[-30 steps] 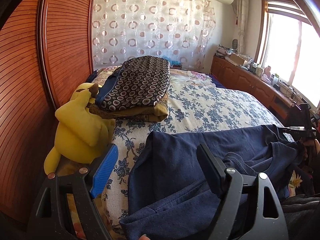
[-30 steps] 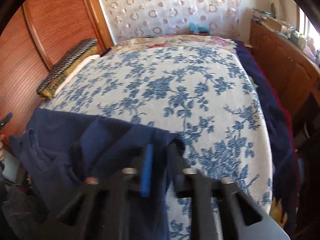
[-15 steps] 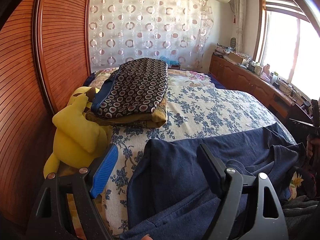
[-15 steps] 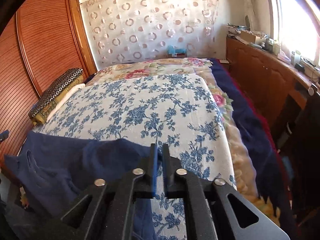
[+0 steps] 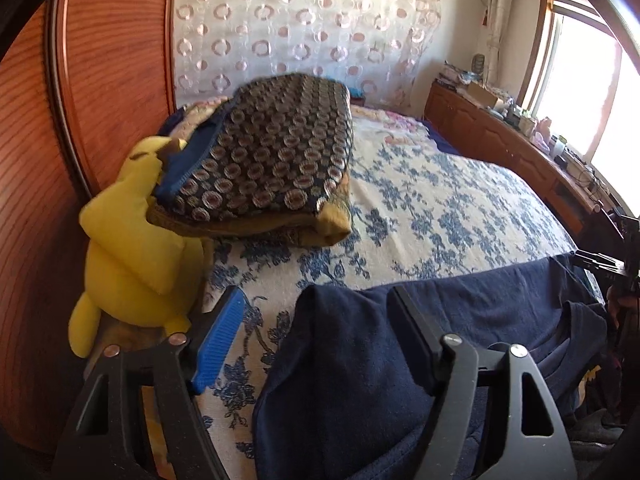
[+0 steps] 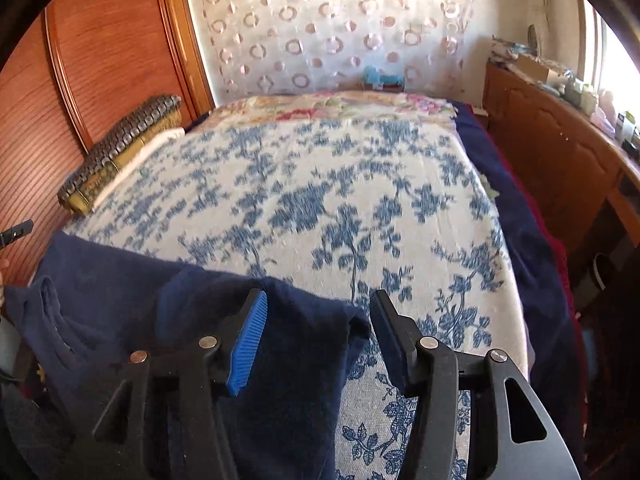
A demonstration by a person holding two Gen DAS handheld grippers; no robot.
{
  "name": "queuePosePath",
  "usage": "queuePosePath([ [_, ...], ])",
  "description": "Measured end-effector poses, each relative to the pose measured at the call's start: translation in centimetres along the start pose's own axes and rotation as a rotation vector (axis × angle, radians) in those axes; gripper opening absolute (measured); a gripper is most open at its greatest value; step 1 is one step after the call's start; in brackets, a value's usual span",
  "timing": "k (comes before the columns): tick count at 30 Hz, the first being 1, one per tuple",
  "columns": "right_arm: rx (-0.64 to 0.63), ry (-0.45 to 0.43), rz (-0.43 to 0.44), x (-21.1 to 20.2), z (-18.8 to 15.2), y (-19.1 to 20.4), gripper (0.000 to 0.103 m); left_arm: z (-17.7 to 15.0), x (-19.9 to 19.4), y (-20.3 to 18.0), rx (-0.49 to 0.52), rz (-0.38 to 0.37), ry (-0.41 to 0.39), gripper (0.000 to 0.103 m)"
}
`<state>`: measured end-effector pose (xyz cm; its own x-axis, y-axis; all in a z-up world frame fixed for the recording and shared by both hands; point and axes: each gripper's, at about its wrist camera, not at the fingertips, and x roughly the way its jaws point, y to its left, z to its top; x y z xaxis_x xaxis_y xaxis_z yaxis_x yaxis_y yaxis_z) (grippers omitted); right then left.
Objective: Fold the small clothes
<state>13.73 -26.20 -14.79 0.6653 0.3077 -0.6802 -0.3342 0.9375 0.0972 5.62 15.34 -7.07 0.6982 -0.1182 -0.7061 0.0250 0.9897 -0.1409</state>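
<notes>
The navy garment (image 6: 132, 320) lies spread along the bed's (image 6: 320, 200) near edge at lower frame, barely folded; the right gripper (image 6: 316, 320) has just spread its fingers off its corner, the left gripper (image 5: 312, 332) narrowing yet unpinched.

No readable text, labels, brands or numbers in either wrist view from my end. The only markings I get are patterns, not writing: ring motifs on the curtain (image 5: 304, 40), blue floral print on the bedspread (image 6: 320, 208), circle dots on the folded cushion (image 5: 276, 160). Items on the wooden sideboard (image 5: 500, 136) are too small and blurred to read.
</notes>
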Motion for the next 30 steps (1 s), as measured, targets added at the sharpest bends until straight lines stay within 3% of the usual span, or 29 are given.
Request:
queuePosePath([
  [2, 0.008, 0.01, 0.008, 0.3, 0.0, -0.4, 0.055, -0.2, 1.1, -0.1, 0.002, -0.024, 0.04, 0.062],
  [6, 0.006, 0.042, 0.003, 1.0, 0.3, -0.4, 0.056, -0.7, 3.2, -0.8, 0.03, -0.024, 0.116, 0.055],
  [19, -0.024, 0.088, 0.011, 2.0, 0.6, 0.2, 0.062, -1.2, 4.9, -0.4, 0.029, -0.044, 0.166, 0.054],
  [22, -0.051, 0.096, 0.035, 2.0, 0.4, 0.7, 0.062, -1.3, 4.8, -0.9, 0.072, -0.042, 0.166, 0.037],
  [23, -0.066, 0.1, 0.038, 2.0, 0.3, 1.0, 0.056, -1.3, 4.8, -1.1, 0.081, -0.047, 0.168, 0.027],
  [24, -0.078, 0.101, 0.051, 1.9, 0.3, 1.2, 0.035, -1.3, 4.7, -1.2, 0.08, -0.069, 0.173, 0.02],
  [25, -0.087, 0.108, 0.078, 1.8, 0.3, 1.4, 0.023, -1.3, 4.6, -1.4, 0.083, -0.078, 0.173, 0.014],
  [26, -0.096, 0.119, 0.109, 1.8, 0.2, 1.8, 0.017, -1.3, 4.4, -1.5, 0.091, -0.076, 0.167, 0.011],
  [30, -0.09, 0.016, 0.069, -0.9, 0.3, 2.2, 0.013, -1.3, 1.5, -2.3, 0.093, -0.105, 0.076, 0.01],
])
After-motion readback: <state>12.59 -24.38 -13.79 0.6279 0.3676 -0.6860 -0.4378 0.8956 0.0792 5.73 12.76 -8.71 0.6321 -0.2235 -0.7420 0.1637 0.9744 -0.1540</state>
